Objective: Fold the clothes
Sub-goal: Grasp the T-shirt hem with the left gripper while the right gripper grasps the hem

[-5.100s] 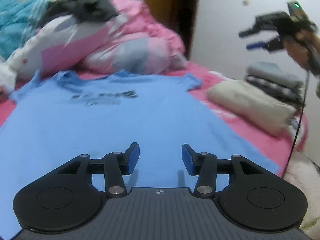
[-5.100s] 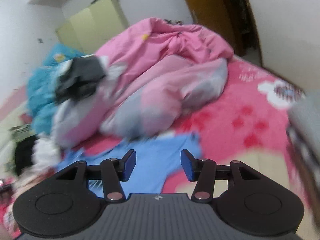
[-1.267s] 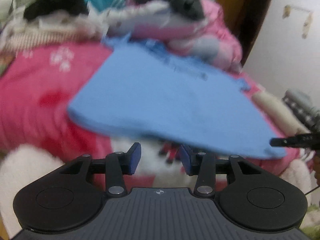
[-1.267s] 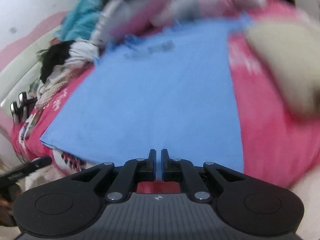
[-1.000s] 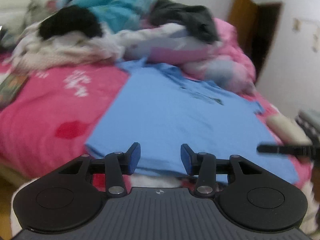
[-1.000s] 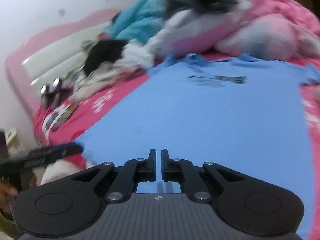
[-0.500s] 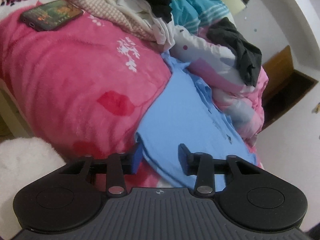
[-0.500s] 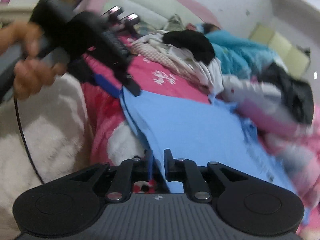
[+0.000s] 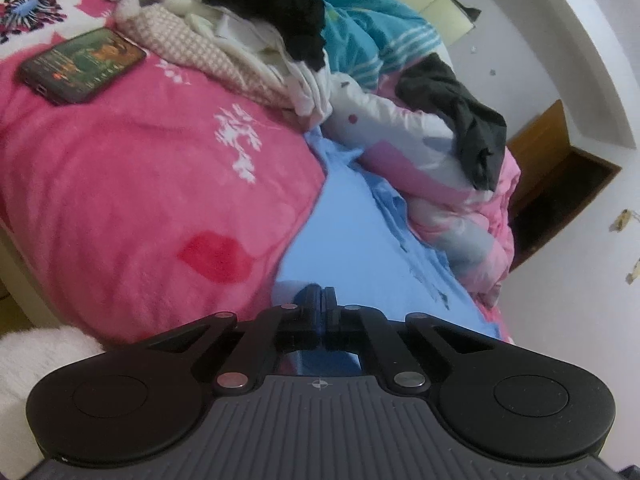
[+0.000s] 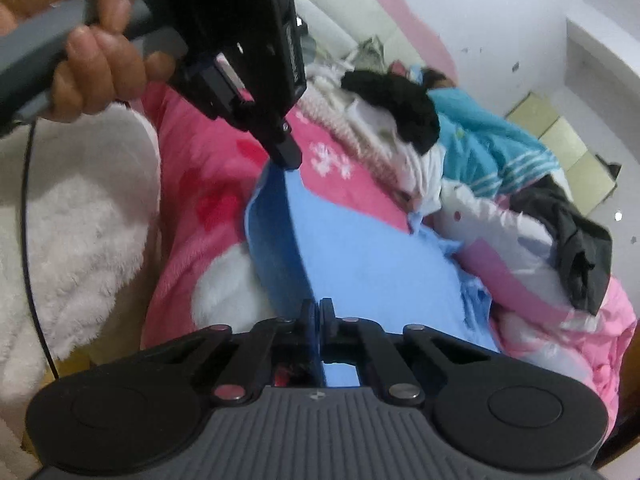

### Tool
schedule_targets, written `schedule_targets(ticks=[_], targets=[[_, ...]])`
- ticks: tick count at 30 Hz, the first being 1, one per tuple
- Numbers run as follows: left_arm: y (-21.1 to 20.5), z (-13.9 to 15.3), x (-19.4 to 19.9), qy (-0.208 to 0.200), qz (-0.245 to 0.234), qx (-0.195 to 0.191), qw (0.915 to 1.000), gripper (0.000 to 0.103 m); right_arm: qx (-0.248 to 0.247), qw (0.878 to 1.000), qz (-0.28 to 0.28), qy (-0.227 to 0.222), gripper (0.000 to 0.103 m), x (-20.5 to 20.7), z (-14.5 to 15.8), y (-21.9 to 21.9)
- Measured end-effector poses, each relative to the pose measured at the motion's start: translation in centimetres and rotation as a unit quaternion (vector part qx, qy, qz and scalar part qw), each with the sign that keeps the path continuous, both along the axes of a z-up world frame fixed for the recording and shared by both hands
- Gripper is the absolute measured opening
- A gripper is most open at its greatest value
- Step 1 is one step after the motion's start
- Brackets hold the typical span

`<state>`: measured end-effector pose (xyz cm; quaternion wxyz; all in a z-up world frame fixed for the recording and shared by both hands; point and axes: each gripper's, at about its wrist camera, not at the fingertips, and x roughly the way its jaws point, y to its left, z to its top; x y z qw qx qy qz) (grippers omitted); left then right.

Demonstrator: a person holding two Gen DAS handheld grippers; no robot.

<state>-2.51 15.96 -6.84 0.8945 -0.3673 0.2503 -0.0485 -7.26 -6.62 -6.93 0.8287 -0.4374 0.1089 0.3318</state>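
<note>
A light blue T-shirt (image 9: 352,240) lies spread on the pink bedspread (image 9: 132,184), its near hem at the bed's edge. My left gripper (image 9: 322,292) is shut on the hem's left corner. In the right wrist view the same blue T-shirt (image 10: 360,256) runs away from me, and my right gripper (image 10: 320,304) is shut on the hem's other end. A hand holds the left gripper (image 10: 286,160) at the upper left of that view, its tip pinching the raised corner.
A phone (image 9: 84,64) lies on the bedspread at the left. A heap of unfolded clothes (image 9: 256,32) and a pink quilt (image 9: 452,208) crowd the shirt's far end. A fluffy white rug (image 10: 80,216) lies below the bed's edge. A wooden door (image 9: 556,184) stands behind.
The left jaws closed onto the shirt's hem corner. Both grippers rolled and dropped to the bed's edge, and the right gripper now pinches the hem.
</note>
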Motion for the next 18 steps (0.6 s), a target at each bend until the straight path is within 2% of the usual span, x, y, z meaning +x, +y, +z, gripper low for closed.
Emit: schedule_targets(ticks=[5, 8, 12, 14, 16, 18], targets=[[0.4, -1.3, 0.4, 0.023, 0.0, 0.01, 0.9997, 0.0, -0.026, 1.0, 0.008, -0.007, 0.001, 0.0, -1.7, 0.4], [0.2, -1.7, 0.2, 0.027, -0.002, 0.031, 0.9991, 0.0, -0.032, 0.999, 0.011, -0.007, 0.002, 0.0, -2.0, 0.4], [0.4, -2.0, 0.0, 0.037, -0.003, 0.041, 0.9984, 0.0, -0.035, 0.999, 0.01, -0.001, 0.003, -0.1, -2.1, 0.1], [0.6, -1.9, -0.3, 0.04, 0.003, 0.041, 0.9983, 0.0, -0.016, 1.0, 0.0, 0.019, 0.004, -0.1, -1.6, -0.5], [0.9, -1.6, -0.9, 0.041, 0.017, 0.052, 0.9977, 0.0, 0.022, 0.998, -0.015, 0.059, 0.004, 0.1, -0.5, -1.7], [1.0, -0.9, -1.7, 0.031, 0.03, 0.067, 0.9968, 0.001, 0.078, 0.99, -0.04, 0.111, 0.004, 0.6, 1.1, -3.8]])
